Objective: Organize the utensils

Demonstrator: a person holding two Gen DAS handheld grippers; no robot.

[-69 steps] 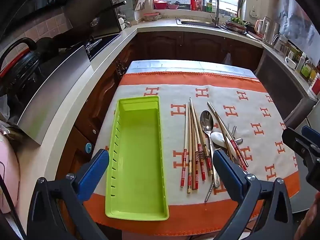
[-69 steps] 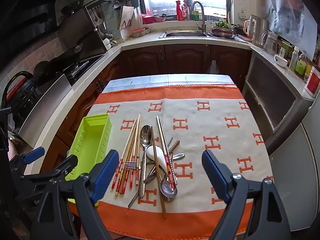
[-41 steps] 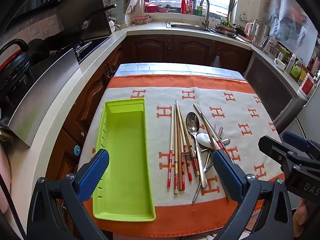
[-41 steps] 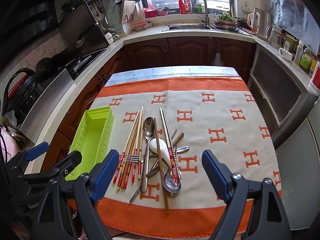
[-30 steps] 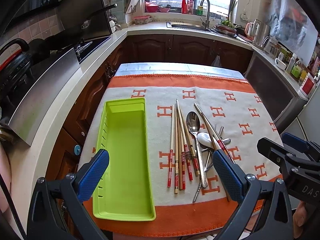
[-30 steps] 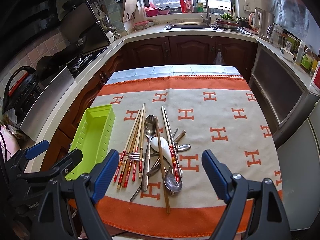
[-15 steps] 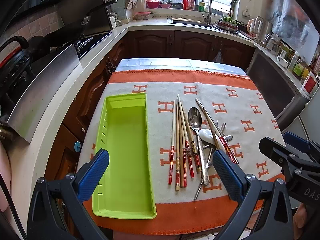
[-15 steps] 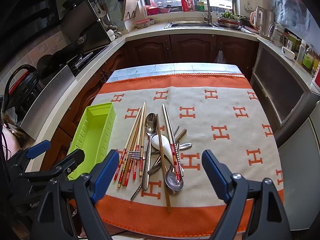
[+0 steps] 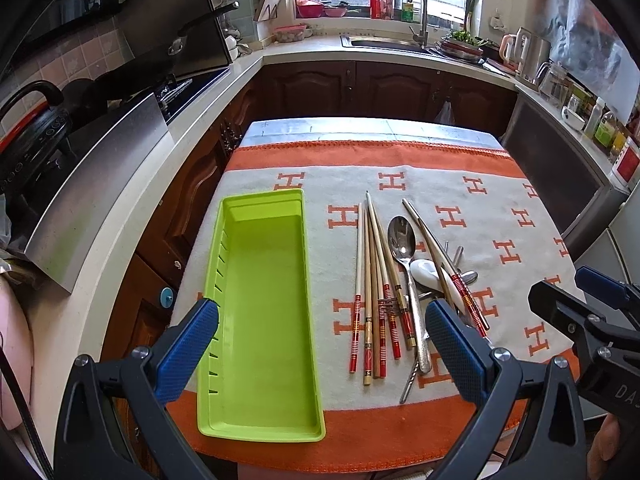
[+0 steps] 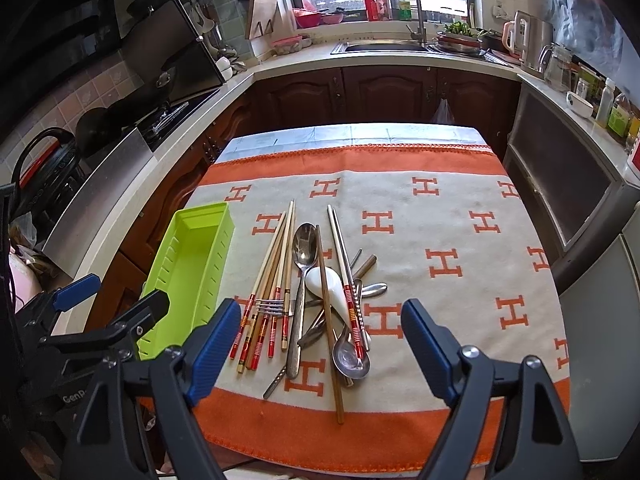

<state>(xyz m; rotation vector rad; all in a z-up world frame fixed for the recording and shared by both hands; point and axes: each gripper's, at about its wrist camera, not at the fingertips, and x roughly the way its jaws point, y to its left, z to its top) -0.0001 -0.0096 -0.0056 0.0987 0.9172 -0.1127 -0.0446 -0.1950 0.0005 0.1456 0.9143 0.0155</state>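
Note:
An empty lime-green tray [image 9: 260,304] [image 10: 188,264] lies lengthwise on the left of the orange-and-cream cloth. To its right is a heap of utensils: red-tipped wooden chopsticks [image 9: 374,280] [image 10: 272,276], a steel spoon [image 9: 402,240] [image 10: 304,248], a white ceramic spoon [image 9: 428,270] [image 10: 328,282], a fork [image 10: 268,307] and more steel cutlery. My left gripper [image 9: 322,344] hovers open over the tray's near end. My right gripper [image 10: 320,344] hovers open above the near end of the heap. Neither holds anything.
The cloth-covered table [image 10: 460,216] stands in a kitchen with counters on the left, far and right sides. A stove [image 9: 176,88] is on the left and a sink [image 10: 380,46] at the back. The cloth's right half [image 10: 460,264] carries nothing.
Both grippers have drifted slightly forward and up over the table, and the tray and utensils sit a little farther up in both views. Nothing was gripped or moved.

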